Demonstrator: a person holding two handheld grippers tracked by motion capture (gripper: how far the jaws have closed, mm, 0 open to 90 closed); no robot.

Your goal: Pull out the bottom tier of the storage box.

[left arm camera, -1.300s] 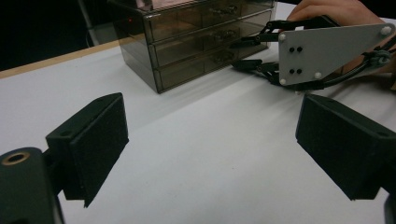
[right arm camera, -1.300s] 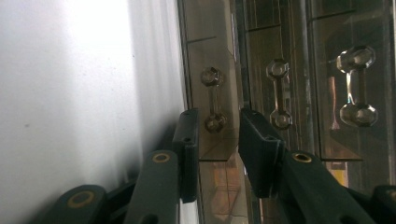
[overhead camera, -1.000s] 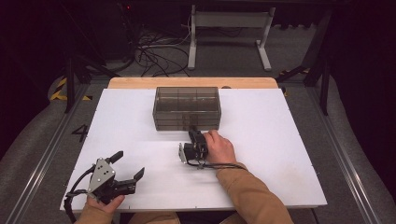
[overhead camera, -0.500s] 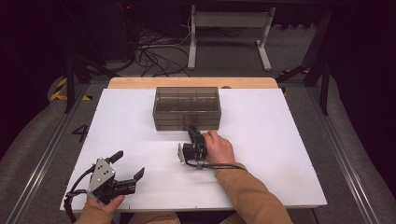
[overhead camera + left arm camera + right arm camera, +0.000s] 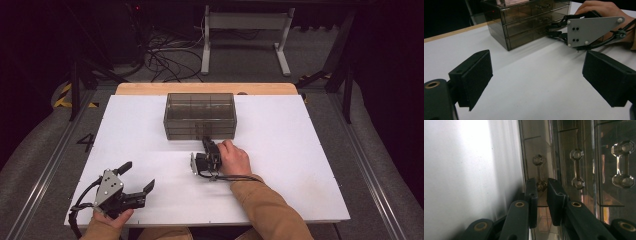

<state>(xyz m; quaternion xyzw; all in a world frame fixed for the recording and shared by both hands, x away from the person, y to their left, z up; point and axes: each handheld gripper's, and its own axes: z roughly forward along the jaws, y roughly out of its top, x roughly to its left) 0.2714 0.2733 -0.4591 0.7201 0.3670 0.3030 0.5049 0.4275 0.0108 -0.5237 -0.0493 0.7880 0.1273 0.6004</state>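
A smoky clear three-drawer unit [image 5: 200,112] stands at the back middle of the white table [image 5: 300,165]. My right gripper [image 5: 205,142] lies on its side against the unit's front, at the bottom drawer. In the right gripper view its jaws [image 5: 541,192] have just been closing and now clamp the lower knob of the bottom drawer's handle [image 5: 539,170]. Two more handles [image 5: 576,168] sit beside it. My left gripper [image 5: 139,176] rests near the front left corner, jaws wide apart with nothing between them [image 5: 541,75]. It looks toward the drawer unit [image 5: 524,22] and the right gripper's grey plate [image 5: 589,30].
A wooden strip [image 5: 150,89] edges the table behind the unit. Beyond it are a dark floor, loose cables [image 5: 165,50] and a white stand's legs [image 5: 245,30]. Metal rails [image 5: 45,170] run along both sides of the table.
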